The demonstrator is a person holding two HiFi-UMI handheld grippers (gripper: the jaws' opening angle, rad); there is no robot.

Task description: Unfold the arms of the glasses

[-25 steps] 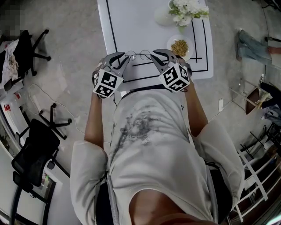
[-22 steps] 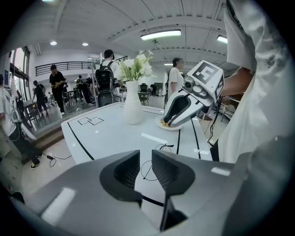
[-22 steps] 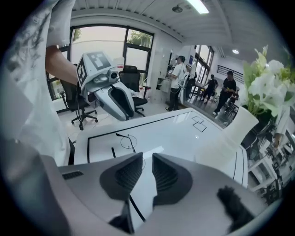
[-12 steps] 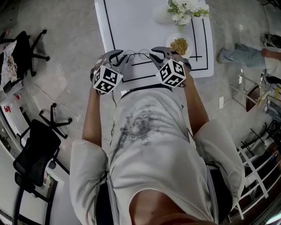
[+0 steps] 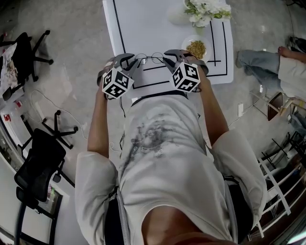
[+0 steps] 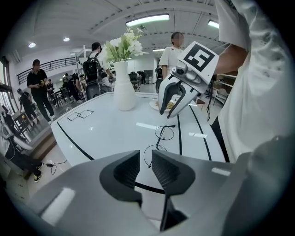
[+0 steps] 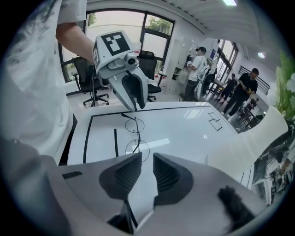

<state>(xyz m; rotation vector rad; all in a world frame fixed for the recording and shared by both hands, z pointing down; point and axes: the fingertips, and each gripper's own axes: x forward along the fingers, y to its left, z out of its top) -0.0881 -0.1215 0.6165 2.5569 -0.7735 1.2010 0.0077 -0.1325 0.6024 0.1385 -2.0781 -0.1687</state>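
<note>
Thin round wire glasses [image 5: 149, 59] lie near the front edge of the white table [image 5: 153, 24], arms folded across the lenses. My left gripper [image 5: 133, 60] is at their left end and my right gripper [image 5: 167, 57] at their right end. In the left gripper view the glasses [image 6: 164, 133] lie just beyond my left gripper [image 6: 145, 161], whose jaws stand a narrow gap apart with nothing clearly between them. The right gripper [image 6: 171, 110] hovers over the far end. In the right gripper view my right gripper [image 7: 147, 159] is likewise narrowly open at the nearest lens [image 7: 138, 148].
A white vase of flowers [image 5: 203, 12] and a small bowl of food [image 5: 195, 49] stand on the table's right side. Black lines mark the tabletop. Office chairs [image 5: 38, 162] stand on the floor at the left. A person's legs [image 5: 263, 62] show at the right.
Both grippers have moved a little forward toward the glasses. The glasses have not moved. The person at the right has walked closer.
</note>
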